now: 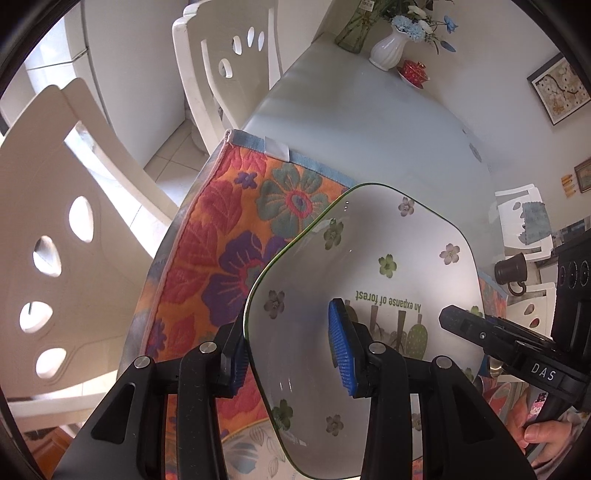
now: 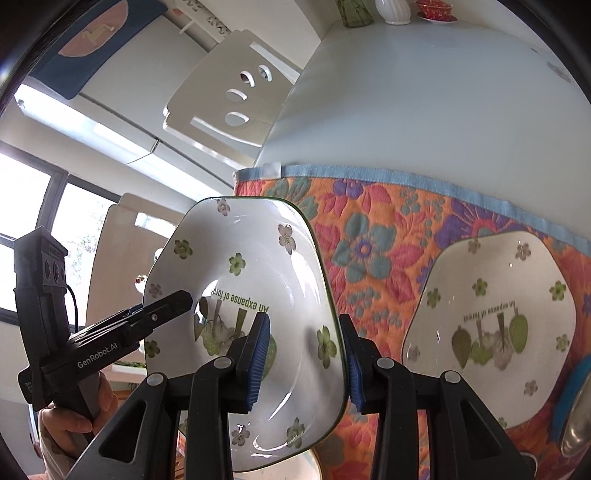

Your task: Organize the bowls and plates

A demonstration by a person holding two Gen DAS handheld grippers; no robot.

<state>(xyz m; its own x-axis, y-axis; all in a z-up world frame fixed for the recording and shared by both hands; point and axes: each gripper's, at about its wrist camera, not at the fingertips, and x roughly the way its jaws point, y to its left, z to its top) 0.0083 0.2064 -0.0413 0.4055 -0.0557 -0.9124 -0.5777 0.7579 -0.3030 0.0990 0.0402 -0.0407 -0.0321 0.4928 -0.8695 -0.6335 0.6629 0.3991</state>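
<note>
A white square plate [image 1: 373, 254] with green and mauve flowers and the words "An expanse of forest" hangs tilted above the floral cloth [image 1: 229, 229]. My left gripper [image 1: 290, 350] is shut on its left rim, one blue pad inside and one outside. My right gripper [image 2: 306, 358] is shut on the opposite rim of the same plate [image 2: 251, 258]. Each gripper shows in the other's view: the right one's finger [image 1: 465, 323], the left one's finger [image 2: 170, 304]. A second matching plate [image 2: 491, 295] lies flat on the cloth [image 2: 369, 236] to the right.
White chairs [image 1: 66, 236] stand along the table's left side. At the far end of the pale tabletop [image 1: 369, 122] are a white vase [image 1: 388, 50], a glass vase [image 1: 354, 33] and a red teacup [image 1: 415, 70]. Another dish [image 1: 251, 446] lies under the held plate. A metal utensil [image 2: 576, 424] is at the right.
</note>
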